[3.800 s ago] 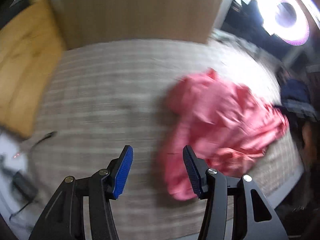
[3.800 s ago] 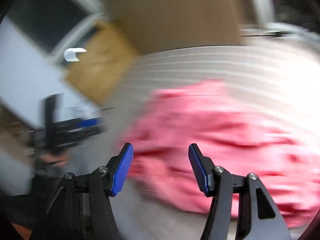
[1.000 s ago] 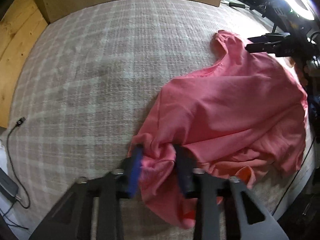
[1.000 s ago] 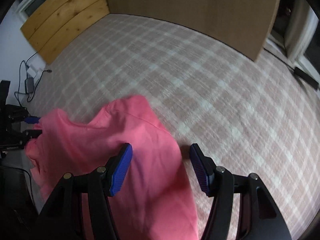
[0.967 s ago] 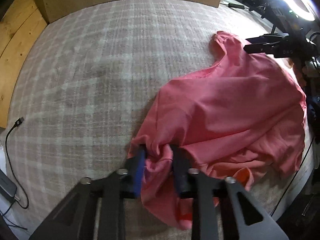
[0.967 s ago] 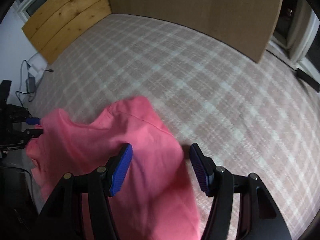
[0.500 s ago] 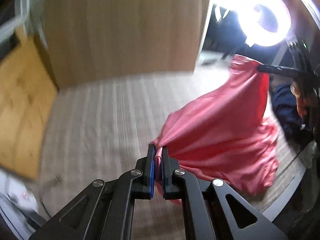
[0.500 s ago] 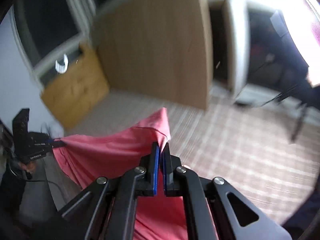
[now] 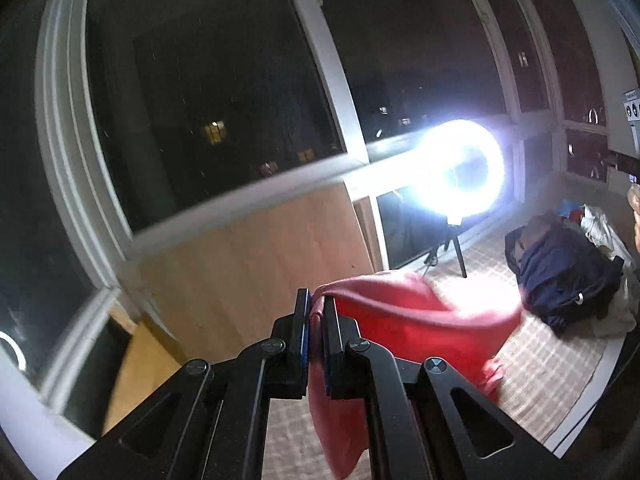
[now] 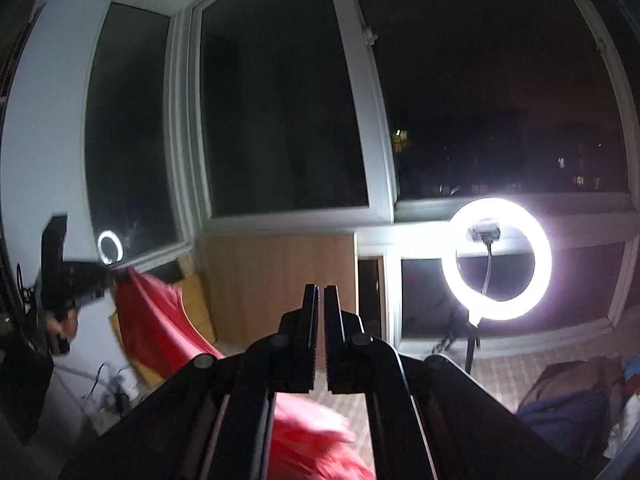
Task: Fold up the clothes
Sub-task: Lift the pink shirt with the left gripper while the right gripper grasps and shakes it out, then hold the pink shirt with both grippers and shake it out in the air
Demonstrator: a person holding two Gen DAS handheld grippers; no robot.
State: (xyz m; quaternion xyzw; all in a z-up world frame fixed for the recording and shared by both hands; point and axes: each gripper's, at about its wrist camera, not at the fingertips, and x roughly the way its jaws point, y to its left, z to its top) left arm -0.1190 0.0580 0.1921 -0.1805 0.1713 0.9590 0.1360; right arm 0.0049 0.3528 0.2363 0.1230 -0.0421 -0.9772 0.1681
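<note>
A pink garment (image 9: 408,320) hangs in the air over the plaid bed cover (image 9: 552,364). My left gripper (image 9: 316,308) is shut on one edge of it; the cloth bunches between the pads, trails right and droops below. At the far right edge the right gripper (image 9: 622,160) shows as a dark bar with no cloth reaching its tip. In the right wrist view my right gripper (image 10: 321,296) has its pads together and no cloth shows between them. The garment (image 10: 160,320) runs from the left gripper (image 10: 106,276) down under it, blurred.
A bright ring light (image 10: 496,260) on a stand is at the right by dark windows (image 10: 280,120). A wooden panel (image 9: 256,272) leans below the sill. A pile of dark clothes (image 9: 560,276) lies on the bed's right side. Cables (image 10: 112,392) lie at the lower left.
Both grippers closed on the pink garment on the bed and swung it upward; both views now face the windows. Cloth stuck out of the right tips half a second ago, none does now.
</note>
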